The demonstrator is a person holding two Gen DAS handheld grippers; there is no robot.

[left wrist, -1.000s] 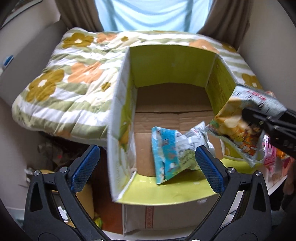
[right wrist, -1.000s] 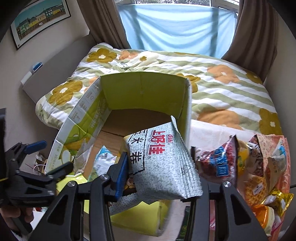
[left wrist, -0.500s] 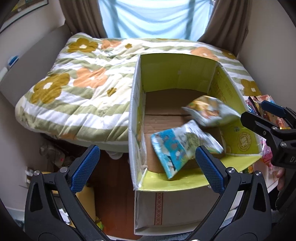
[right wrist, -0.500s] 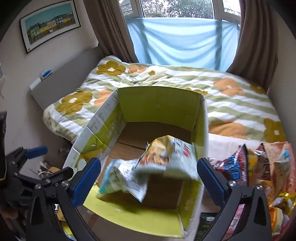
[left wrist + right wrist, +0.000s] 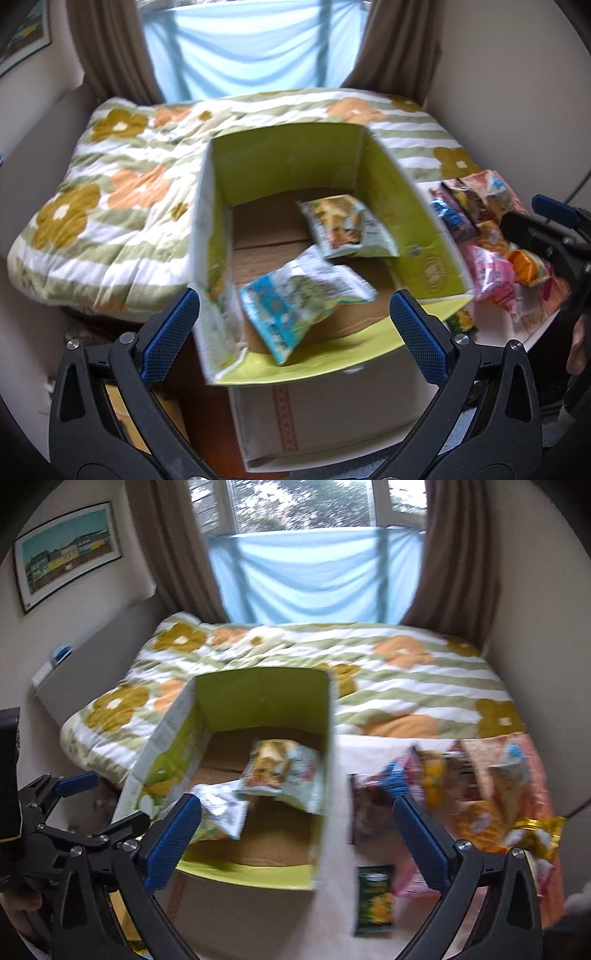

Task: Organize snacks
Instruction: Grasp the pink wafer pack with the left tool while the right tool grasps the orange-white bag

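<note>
An open cardboard box (image 5: 428,254) with green flaps stands against the bed; it also shows in the right wrist view (image 5: 258,694). Two snack bags lie inside: a blue-and-silver one (image 5: 295,306) at the front and a pale one with yellow chips (image 5: 343,225) behind it, seen too in the right wrist view (image 5: 284,771). A pile of snack bags (image 5: 491,243) lies on the white table right of the box (image 5: 480,786). My left gripper (image 5: 293,328) is open and empty before the box. My right gripper (image 5: 297,834) is open and empty, above the box's right wall.
A flowered quilt (image 5: 122,192) covers the bed behind and left of the box. A dark green packet (image 5: 375,901) lies on the table (image 5: 365,749) near the front. Brown curtains and a window are at the back, walls on both sides.
The right gripper opened and dropped the pale chip bag into the box, where it now lies behind the blue bag. Both grippers have pulled back and up.
</note>
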